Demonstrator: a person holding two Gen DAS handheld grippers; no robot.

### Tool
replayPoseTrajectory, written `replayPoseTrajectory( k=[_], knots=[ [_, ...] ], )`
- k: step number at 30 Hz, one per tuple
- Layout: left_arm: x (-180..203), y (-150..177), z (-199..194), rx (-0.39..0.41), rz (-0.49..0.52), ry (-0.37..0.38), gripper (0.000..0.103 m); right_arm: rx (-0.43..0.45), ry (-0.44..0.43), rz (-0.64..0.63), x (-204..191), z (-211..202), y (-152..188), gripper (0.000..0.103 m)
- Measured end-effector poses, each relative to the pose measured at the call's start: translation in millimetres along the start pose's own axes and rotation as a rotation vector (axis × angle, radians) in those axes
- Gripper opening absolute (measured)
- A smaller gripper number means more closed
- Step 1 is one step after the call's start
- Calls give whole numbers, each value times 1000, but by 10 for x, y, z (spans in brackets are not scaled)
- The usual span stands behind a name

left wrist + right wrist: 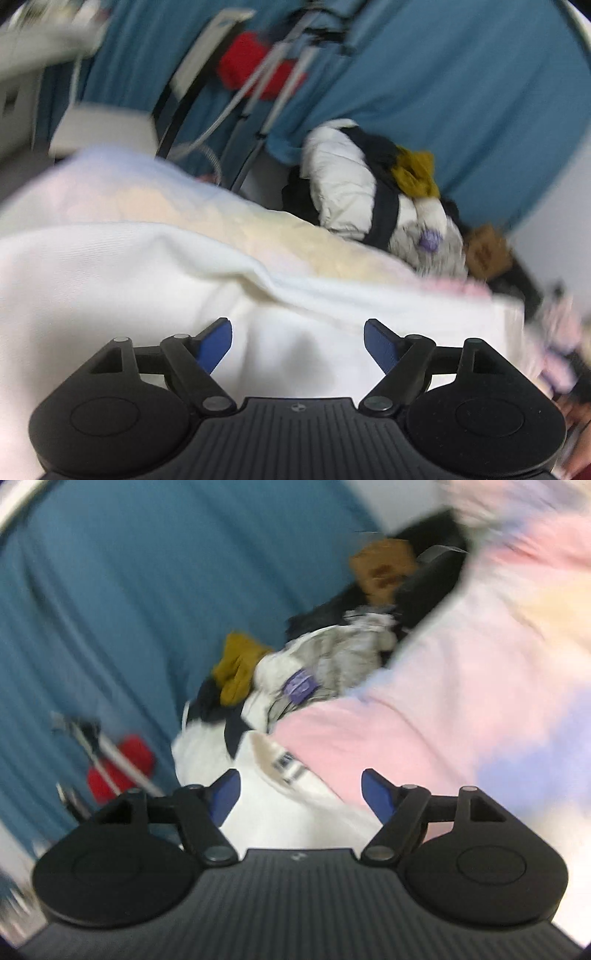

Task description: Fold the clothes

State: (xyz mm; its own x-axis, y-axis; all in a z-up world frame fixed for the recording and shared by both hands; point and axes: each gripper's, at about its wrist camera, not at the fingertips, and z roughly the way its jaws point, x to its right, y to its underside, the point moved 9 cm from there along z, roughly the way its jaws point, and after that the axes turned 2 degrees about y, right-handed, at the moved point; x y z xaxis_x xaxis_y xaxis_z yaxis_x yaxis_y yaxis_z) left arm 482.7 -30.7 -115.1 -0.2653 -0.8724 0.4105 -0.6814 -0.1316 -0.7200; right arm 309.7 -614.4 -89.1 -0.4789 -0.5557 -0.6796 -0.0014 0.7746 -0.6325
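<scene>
A white garment (147, 280) with pastel pink, yellow and lilac patches lies spread under both grippers; the right wrist view shows its pink part (424, 716) and a neck label (286, 762). My left gripper (297, 341) hovers just above the white cloth, its blue pads wide apart with nothing pinched between them. My right gripper (300, 794) is also open above the white and pink fabric near the label, and no cloth is caught in it. Both views are blurred by motion.
A heap of other clothes (373, 192) lies beyond: white padded, black, mustard (240, 672) and brown pieces. A blue curtain (443, 74) hangs behind. A stand with metal legs and a red object (255, 62) is at the back.
</scene>
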Motion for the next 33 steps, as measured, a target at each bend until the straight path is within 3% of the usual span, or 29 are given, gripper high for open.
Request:
replayPoseTrajectory(
  k=[3, 8, 11, 13, 14, 15, 17, 20, 23, 25, 27, 33],
  knots=[
    [261, 272, -101, -20, 119, -25, 81, -46, 7, 151, 323, -186, 294, 75],
    [563, 667, -123, -49, 349, -120, 83, -201, -75, 122, 399, 3, 621, 74],
    [565, 877, 44, -98, 471, -224, 83, -195, -75, 165, 470, 153, 669, 74],
    [580, 968, 161, -124, 532, -269, 83, -160, -70, 155, 486, 248, 686, 66],
    [585, 998, 207, -131, 556, -290, 83, -142, -54, 125, 482, 303, 687, 51],
    [587, 1018, 247, -136, 575, -309, 83, -123, -48, 109, 479, 335, 666, 27],
    [575, 1011, 345, -137, 588, -338, 83, -82, -52, 108, 480, 354, 584, 11],
    [549, 946, 455, -125, 593, -372, 72, 16, -76, 79, 411, 244, 301, 8],
    [528, 907, 554, -135, 606, -362, 59, 122, -105, 46, 327, 96, -11, 8],
    [588, 968, 577, -145, 675, -344, 34, 151, -97, 57, 387, 64, -154, 8],
    [636, 1023, 558, -159, 737, -322, 14, 120, -51, 66, 542, 131, -133, 8],
    [754, 1014, 111, -196, 741, -116, 9, 41, 122, 1, 922, 336, 76, 8]
  ],
)
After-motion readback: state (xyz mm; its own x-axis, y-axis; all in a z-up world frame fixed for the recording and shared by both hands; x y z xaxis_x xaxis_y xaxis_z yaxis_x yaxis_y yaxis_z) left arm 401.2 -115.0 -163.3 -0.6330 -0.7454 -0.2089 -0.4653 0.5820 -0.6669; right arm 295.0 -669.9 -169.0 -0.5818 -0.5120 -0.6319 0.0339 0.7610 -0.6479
